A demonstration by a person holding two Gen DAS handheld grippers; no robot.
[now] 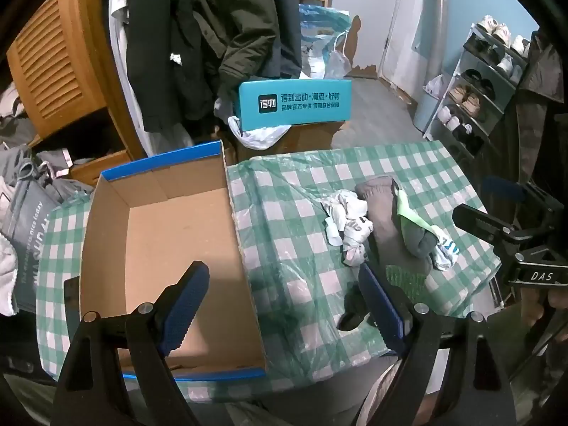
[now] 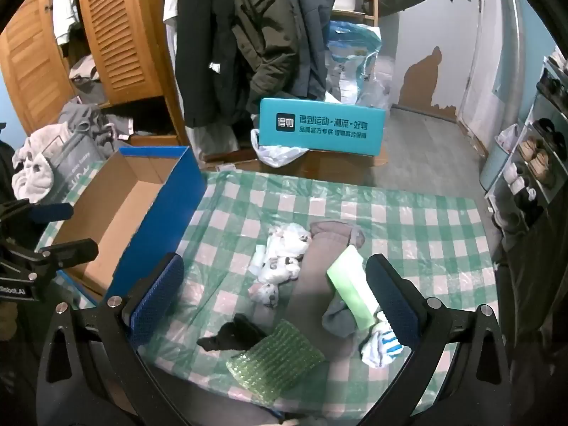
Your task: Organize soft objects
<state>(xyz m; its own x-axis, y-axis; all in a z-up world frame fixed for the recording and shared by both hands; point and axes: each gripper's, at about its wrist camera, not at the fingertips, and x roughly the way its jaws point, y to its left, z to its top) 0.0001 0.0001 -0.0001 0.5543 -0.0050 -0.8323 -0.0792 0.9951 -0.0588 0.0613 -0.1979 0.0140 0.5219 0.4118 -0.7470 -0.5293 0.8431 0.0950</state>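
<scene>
- While both grippers, left gripper (image 1: 284, 305) and right gripper (image 2: 280, 298), are hanging spread and empty, nothing is being grasped.
- Socks (image 2: 280, 266) near the table's (image 2: 426, 220) middle are looking light and limp; pinching a bunched fold seems best for reaching the box (image 1: 159, 234).

A lived-in home bedroom or entryway is showing here: coats (image 2: 259, 35) are hanging by a louvred wooden wardrobe (image 2: 117, 32), and a shoe rack (image 1: 475, 88) is standing near the door.

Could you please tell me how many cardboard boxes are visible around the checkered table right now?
2. A blue-sided open cardboard shoebox sits at the left end of the green checkered table; a closed teal printed box stands behind it. Clutter may hide more.
</scene>
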